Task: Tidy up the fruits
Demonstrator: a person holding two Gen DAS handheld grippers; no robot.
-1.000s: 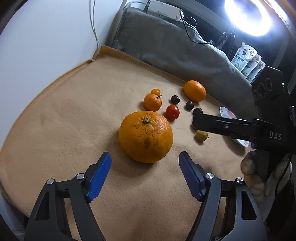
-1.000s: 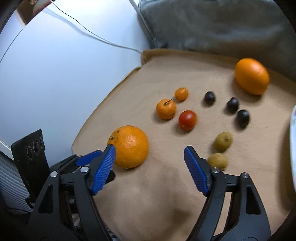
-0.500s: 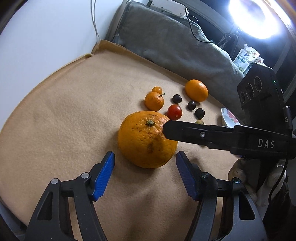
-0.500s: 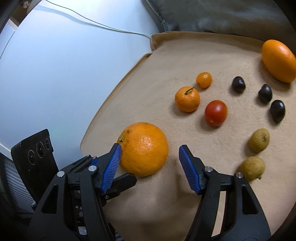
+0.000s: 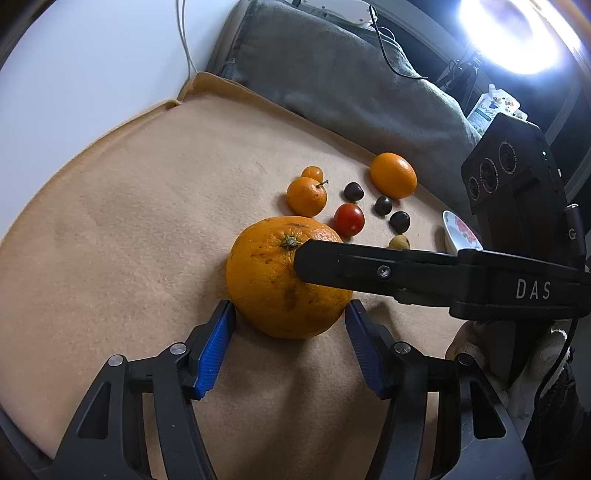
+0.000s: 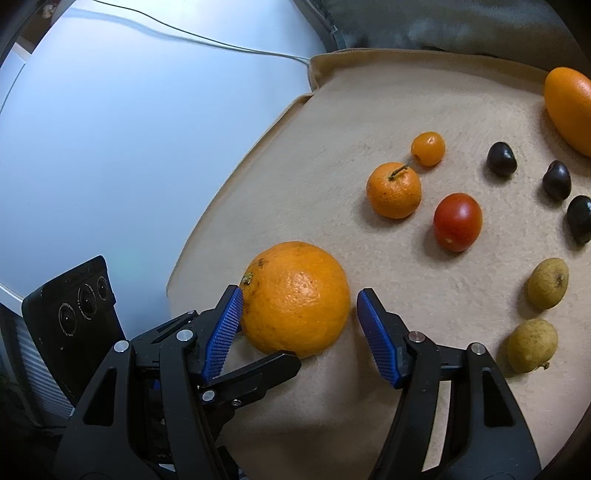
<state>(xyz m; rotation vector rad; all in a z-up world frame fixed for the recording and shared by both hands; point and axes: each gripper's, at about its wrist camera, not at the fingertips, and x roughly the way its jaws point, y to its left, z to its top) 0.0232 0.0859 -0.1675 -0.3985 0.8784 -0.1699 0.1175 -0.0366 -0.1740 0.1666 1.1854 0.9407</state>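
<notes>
A large orange [image 5: 284, 284] lies on a tan cloth [image 5: 129, 229]. My left gripper [image 5: 290, 317] is open, its blue pads on either side of the orange's near half. My right gripper [image 6: 297, 301] is open too, its jaws flanking the same orange [image 6: 295, 297] from the other side; one of its fingers [image 5: 369, 267] crosses over the orange in the left wrist view. Beyond lie a mandarin [image 6: 393, 190], a kumquat [image 6: 427, 148], a red tomato [image 6: 457, 221], three dark fruits [image 6: 500, 159], two yellow-brown fruits [image 6: 547, 282] and a smooth orange [image 6: 569, 109].
A grey cushion [image 5: 343, 81] lies along the cloth's far edge. A flowered dish [image 5: 460, 232] sits at the cloth's right edge. A white surface with a cable [image 6: 110, 129] lies to the left of the cloth. A bright lamp [image 5: 517, 33] glares at the upper right.
Both grippers have moved in on the large orange, and their jaws have narrowed around it. The right finger now reaches across the orange's top. The fruits have not moved.
</notes>
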